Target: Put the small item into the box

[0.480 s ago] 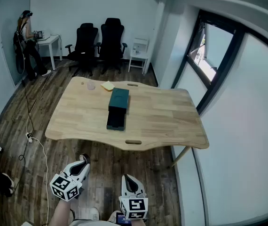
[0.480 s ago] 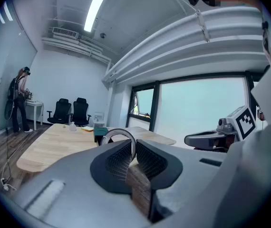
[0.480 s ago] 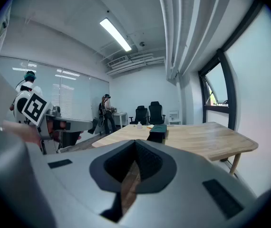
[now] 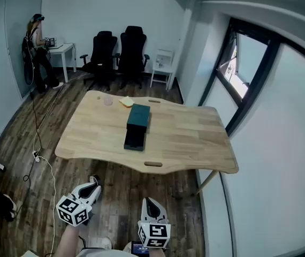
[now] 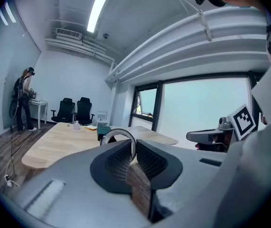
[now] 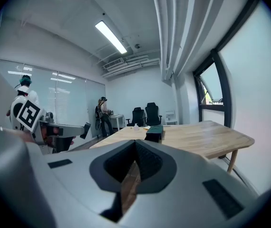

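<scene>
A dark green box point(image 4: 137, 123) lies in the middle of the wooden table point(image 4: 190, 138), its near part lower and open at the top. Behind it sit a small yellow item point(image 4: 125, 101) and a small clear cup point(image 4: 107, 99). Both grippers hang low over the floor, well short of the table's near edge. My left gripper point(image 4: 92, 183) has its jaws closed on a thin metal ring point(image 5: 119, 133) that loops up past the tips of the left gripper point(image 5: 133, 144). The right gripper point(image 4: 148, 201) is shut and empty; the right gripper point(image 6: 135, 142) points toward the box point(image 6: 154, 131).
Two black office chairs point(image 4: 117, 52) and a white stool point(image 4: 163, 63) stand beyond the table. A person point(image 4: 36, 52) stands at a white desk point(image 4: 62, 52) at the far left. A cable point(image 4: 40, 159) trails over the wooden floor. A window wall runs along the right.
The head view has shifted slightly, so the table sits a little further right and lower. Both grippers stay low and shut, hardly moved.
</scene>
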`<state>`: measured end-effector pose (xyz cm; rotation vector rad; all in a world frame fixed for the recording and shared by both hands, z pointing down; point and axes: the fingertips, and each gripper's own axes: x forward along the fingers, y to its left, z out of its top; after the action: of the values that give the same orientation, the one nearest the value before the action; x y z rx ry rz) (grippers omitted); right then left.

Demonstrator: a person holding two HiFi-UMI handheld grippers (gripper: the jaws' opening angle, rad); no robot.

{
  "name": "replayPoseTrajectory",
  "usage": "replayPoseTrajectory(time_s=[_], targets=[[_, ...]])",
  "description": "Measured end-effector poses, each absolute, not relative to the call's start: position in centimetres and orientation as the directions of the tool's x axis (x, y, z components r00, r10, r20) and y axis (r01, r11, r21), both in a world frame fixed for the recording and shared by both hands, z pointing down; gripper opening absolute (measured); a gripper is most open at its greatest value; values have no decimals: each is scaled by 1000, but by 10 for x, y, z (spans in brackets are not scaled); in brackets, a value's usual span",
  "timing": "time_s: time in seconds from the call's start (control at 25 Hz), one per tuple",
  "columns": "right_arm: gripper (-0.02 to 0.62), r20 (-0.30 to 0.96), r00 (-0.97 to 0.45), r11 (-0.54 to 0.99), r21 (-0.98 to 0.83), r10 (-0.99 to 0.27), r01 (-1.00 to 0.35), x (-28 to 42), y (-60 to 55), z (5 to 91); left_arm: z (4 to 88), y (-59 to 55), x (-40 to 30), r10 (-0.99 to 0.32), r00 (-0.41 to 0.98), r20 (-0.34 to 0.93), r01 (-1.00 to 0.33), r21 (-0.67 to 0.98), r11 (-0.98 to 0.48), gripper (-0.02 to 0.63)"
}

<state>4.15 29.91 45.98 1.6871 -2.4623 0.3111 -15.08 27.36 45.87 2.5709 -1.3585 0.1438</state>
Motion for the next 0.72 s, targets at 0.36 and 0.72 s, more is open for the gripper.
replayPoseTrajectory(time_s=[0.36,0.72], targets=[[5,237,-330,313,-105,-914,-944,81,299,468,465,275,-135,-812,544,209,-839,158,-521,34],[5,235,-328,310,-110,-915,-944,105,253,473,459,223,-106,-800,575,174,-817,189,-546,35]])
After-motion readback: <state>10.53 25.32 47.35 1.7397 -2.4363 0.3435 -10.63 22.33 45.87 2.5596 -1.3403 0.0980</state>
